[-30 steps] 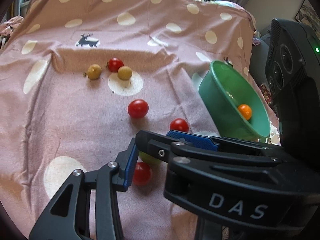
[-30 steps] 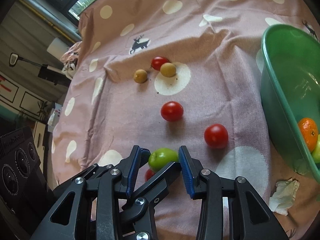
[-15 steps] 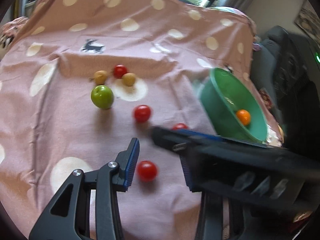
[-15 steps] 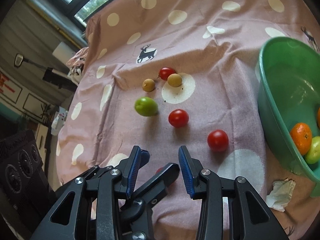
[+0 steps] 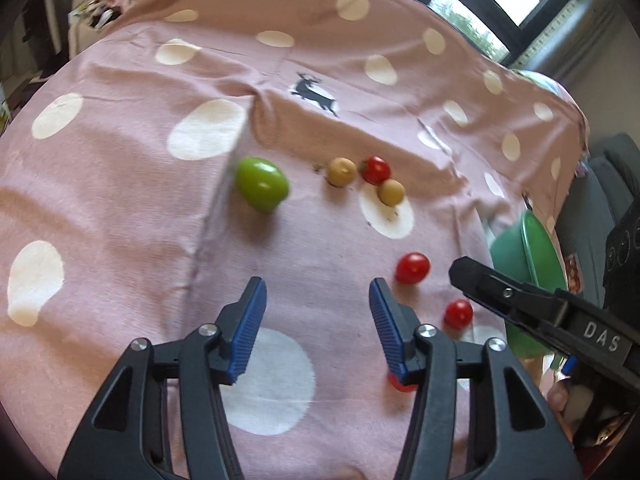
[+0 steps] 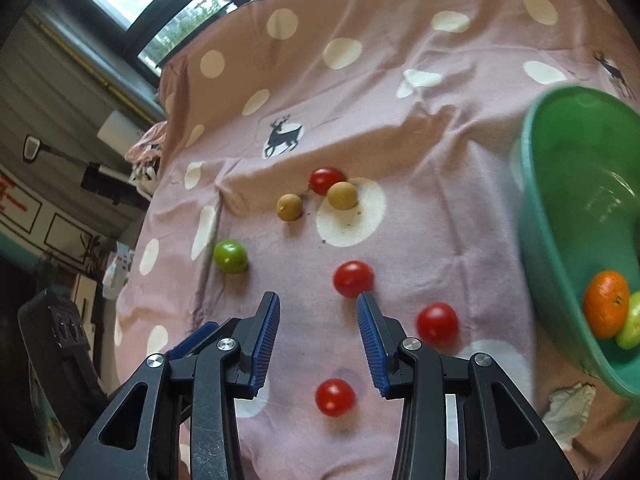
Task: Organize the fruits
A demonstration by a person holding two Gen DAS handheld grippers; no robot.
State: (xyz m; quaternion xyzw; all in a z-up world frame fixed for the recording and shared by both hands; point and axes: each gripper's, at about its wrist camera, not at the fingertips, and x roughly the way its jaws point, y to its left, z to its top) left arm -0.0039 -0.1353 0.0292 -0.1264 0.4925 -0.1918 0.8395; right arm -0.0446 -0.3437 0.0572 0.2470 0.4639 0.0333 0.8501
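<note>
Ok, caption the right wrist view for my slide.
Open right gripper above red cherry tomatoes on dotted pink cloth, green plastic bowl alongside.

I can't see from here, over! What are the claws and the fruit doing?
Left claw open, empty. Right claw open, empty. Green fruit loose on the cloth, apart from both; bowl holds an orange. Nothing blocking.

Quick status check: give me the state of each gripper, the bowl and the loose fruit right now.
Left gripper: open, empty.
Right gripper: open, empty, above a red tomato.
Green bowl: tilted, holds an orange and a green fruit.
Green tomato: loose on the cloth.
Three other red tomatoes, two brown fruits: loose on the cloth.
</note>
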